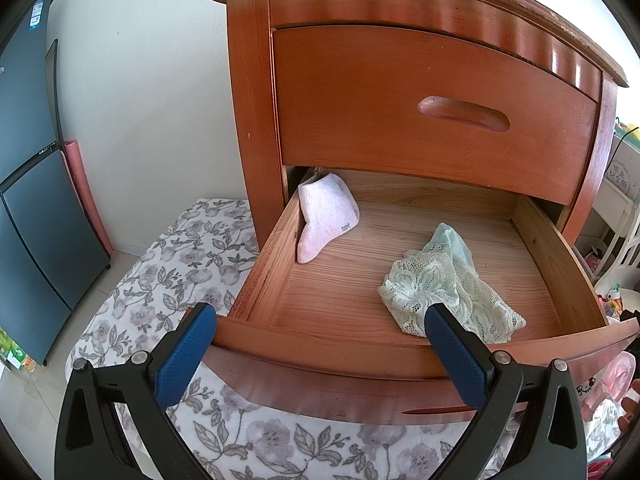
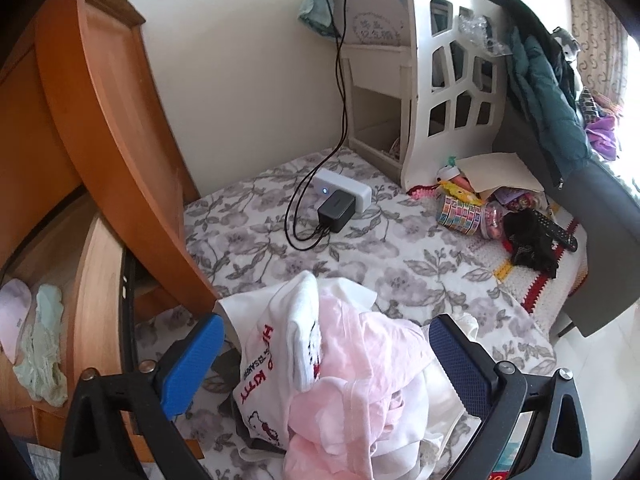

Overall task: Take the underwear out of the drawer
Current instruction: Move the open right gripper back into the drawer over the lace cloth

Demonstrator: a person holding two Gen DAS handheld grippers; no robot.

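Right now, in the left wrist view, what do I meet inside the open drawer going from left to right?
Pink sock against the drawer's left wall → bare wood floor → green lace underwear.

I couldn't see the drawer's (image 1: 352,280) back corners under the upper drawer front (image 1: 436,108); my clothes pile (image 2: 340,380) ran off frame.

Left wrist view close, down into open drawer (image 1: 400,280); right faces bed beside; both show drawer
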